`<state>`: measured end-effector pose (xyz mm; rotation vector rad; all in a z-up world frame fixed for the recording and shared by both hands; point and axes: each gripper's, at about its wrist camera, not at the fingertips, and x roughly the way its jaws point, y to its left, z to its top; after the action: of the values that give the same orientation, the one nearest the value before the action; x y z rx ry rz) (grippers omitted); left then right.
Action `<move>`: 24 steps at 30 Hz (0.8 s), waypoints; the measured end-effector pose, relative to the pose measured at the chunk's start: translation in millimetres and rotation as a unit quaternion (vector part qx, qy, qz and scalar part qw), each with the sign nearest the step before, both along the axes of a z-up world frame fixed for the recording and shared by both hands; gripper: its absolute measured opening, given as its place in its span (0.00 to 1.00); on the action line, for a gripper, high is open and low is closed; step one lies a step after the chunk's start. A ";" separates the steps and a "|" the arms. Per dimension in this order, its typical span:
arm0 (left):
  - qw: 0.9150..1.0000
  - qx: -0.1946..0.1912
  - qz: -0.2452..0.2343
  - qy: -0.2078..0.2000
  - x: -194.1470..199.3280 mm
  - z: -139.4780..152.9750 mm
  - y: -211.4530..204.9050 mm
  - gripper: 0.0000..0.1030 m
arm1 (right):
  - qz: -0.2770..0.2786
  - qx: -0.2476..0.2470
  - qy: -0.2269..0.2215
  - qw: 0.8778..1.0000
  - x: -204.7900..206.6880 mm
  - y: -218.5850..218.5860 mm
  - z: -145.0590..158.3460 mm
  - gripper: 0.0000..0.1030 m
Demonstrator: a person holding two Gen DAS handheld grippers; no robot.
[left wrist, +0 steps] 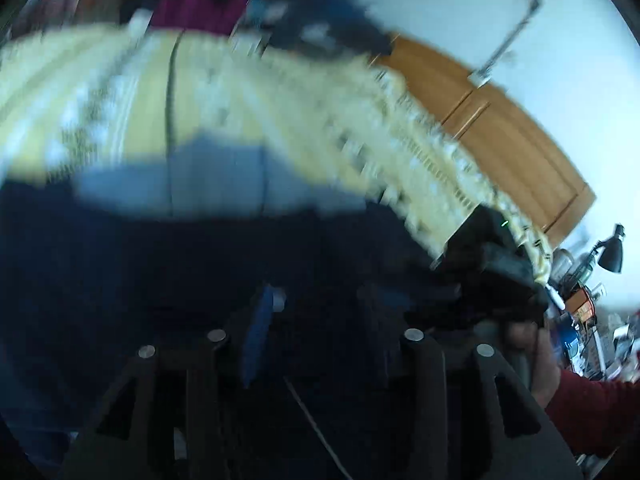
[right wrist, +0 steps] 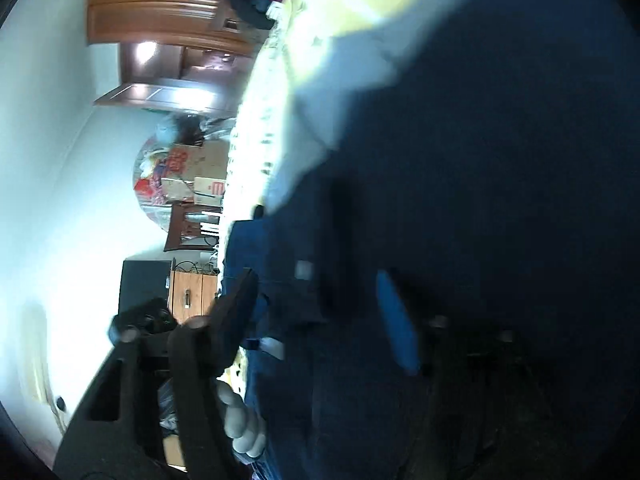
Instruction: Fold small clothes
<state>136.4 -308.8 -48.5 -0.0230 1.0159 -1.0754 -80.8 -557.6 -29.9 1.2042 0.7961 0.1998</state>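
Largest item ahead of both tongs was the yellow bedspread, a woven or crocheted cover with pale patterned bands and a fringed, lacy edge; it lay on what looked like a bed, though heavy motion blur left the weave unclear. Directly in front of the left tongs the dark navy garment filled the lower field, soft and limp, with a lighter blue panel showing beyond it against the bedspread. In the right wrist view the same navy cloth covered nearly everything ahead of the right tongs and draped over them. Judged step: mid-fold, the garment lifted or carried over by both tongs. Left tongs: fingers stood moderately apart with cloth between them, but blur and darkness prevented telling whether they gripped it. Right tongs: one finger was visible and the other lost in fabric, so aperture could not be told. To the right of the left tongs, the person's hand with a red sleeve held the other tool. Next move probably called for laying the raised edge flat and square before release; limp cloth could bunch. Smallest: a small white tag on the cloth.
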 end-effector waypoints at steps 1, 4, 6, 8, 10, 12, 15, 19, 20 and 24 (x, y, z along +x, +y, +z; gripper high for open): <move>1.000 0.007 0.014 0.013 2.0 -7.8 2.4 0.41 | 0.005 -0.007 0.001 1.000 0.1 1.0 -1.3 0.43; 0.999 -0.026 0.044 0.006 0.3 7.6 32.5 0.41 | 0.019 -0.029 0.003 0.999 7.9 7.3 3.9 0.46; 0.997 -0.038 0.070 -0.017 -0.4 25.3 57.7 0.43 | 0.029 -0.037 0.004 0.999 17.9 11.3 8.4 0.46; 0.993 -0.048 0.104 -0.030 1.0 35.7 86.5 0.47 | 0.048 -0.052 0.008 0.997 34.6 23.3 10.0 0.49; 0.987 -0.055 0.146 -0.043 0.5 48.7 124.2 0.49 | 0.069 -0.075 0.018 0.995 47.8 35.3 8.0 0.49; 0.981 -0.051 0.181 -0.055 3.7 51.0 153.2 0.49 | 0.077 -0.108 0.016 0.991 57.4 46.0 6.8 0.49; 0.970 -0.053 0.233 -0.047 9.5 50.2 191.0 0.50 | 0.082 -0.118 0.017 0.989 68.0 56.1 7.3 0.46; 0.962 -0.037 0.268 -0.044 14.8 38.7 222.5 0.50 | 0.079 -0.117 -0.002 0.990 59.5 51.3 25.7 0.09; 0.961 -0.035 0.272 -0.046 16.2 39.1 227.2 0.50 | 0.072 -0.125 -0.022 0.989 50.5 46.4 42.1 0.09; 0.959 -0.031 0.274 -0.059 25.5 38.3 225.2 0.50 | 0.034 -0.147 -0.078 0.985 10.3 14.5 91.0 0.09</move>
<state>161.9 -83.6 -10.2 -0.2736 0.8008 -0.5914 -70.5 -543.1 61.1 0.8728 0.7022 0.2213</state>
